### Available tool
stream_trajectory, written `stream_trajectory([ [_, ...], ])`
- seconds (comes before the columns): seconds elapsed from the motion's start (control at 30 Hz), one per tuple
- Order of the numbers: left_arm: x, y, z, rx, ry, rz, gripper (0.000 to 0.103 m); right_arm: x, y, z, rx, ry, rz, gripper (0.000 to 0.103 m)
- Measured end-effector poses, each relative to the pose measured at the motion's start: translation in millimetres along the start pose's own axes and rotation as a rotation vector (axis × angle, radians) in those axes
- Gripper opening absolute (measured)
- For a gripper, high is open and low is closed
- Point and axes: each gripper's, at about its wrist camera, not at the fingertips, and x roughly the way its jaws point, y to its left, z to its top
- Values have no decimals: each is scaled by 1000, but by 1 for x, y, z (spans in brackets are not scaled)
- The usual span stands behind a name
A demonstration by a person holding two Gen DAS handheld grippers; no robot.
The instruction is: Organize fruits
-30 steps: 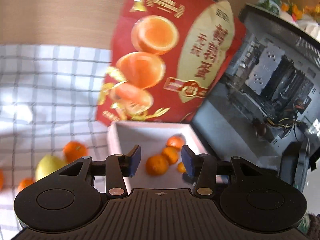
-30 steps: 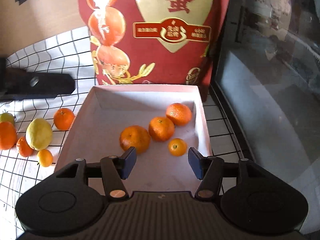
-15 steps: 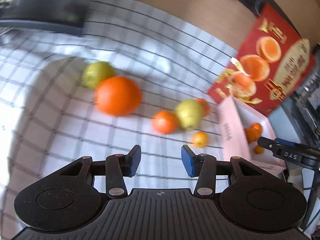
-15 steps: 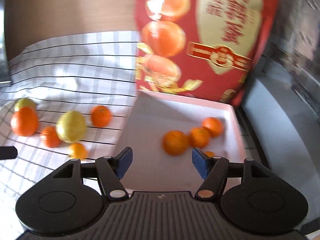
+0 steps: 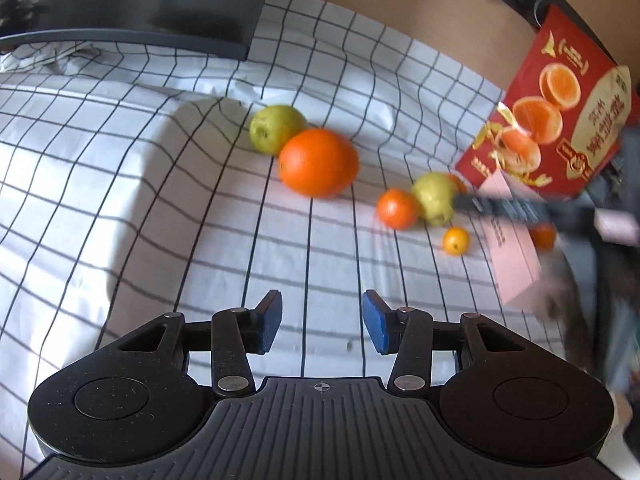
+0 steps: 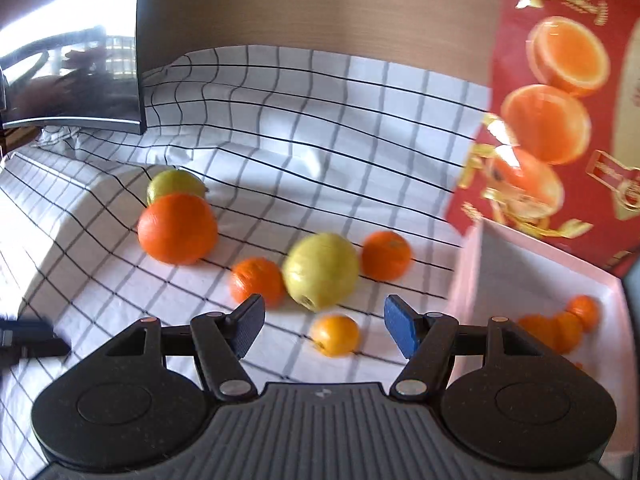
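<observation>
Right hand-held gripper (image 6: 324, 330), jaws apart and empty, has the small orange (image 6: 335, 335) low centre between its fingers; left hand-held gripper (image 5: 322, 326), also open, sits farther from the fruit.

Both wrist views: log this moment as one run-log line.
left gripper: open, empty | right gripper: open, empty, over small orange | loose fruit on checked cloth | pink box: holds oranges
</observation>
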Motion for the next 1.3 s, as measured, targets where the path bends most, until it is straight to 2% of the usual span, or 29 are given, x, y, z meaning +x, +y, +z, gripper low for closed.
stream_trajectory([
  [0.1, -4, 0, -7, 15, 6, -4, 49, 28, -4, 12, 73, 17, -26, 73],
  [0.3, -11, 1, -13, 42, -3, 1, 49, 79, -18, 17, 200, 119, -46, 73],
  [0.53, -4, 5, -12, 23, 11, -3, 49, 84, -30, 10, 304, 127, 7, 73],
  [0.63, -3, 3, -11, 29, 10, -13, 49, 80, -32, 8, 320, 137, 45, 64],
  [0.83, 3, 1, -11, 37, 20, -26, 49, 77, -45, -1, 433, 167, 106, 64],
  [0.93, 5, 2, -10, 46, 25, -22, 49, 78, -45, 1, 444, 181, 133, 63],
  [1.13, 0, 6, -7, 42, 4, -9, 48, 60, -27, 4, 310, 166, 113, 47],
  [1.17, 0, 7, -7, 40, 2, -7, 48, 55, -24, 2, 289, 158, 111, 39],
  [1.2, -1, 7, -6, 38, 0, -5, 48, 49, -22, 1, 279, 149, 114, 21],
  [1.23, 0, 7, -6, 38, 1, -5, 48, 44, -23, 0, 275, 139, 127, 9],
  [1.27, 1, 7, -6, 40, 2, -5, 48, 39, -23, 0, 275, 133, 153, 1],
  [1.3, 2, 6, -6, 40, 4, -6, 48, 33, -22, 0, 270, 129, 161, 1],
])
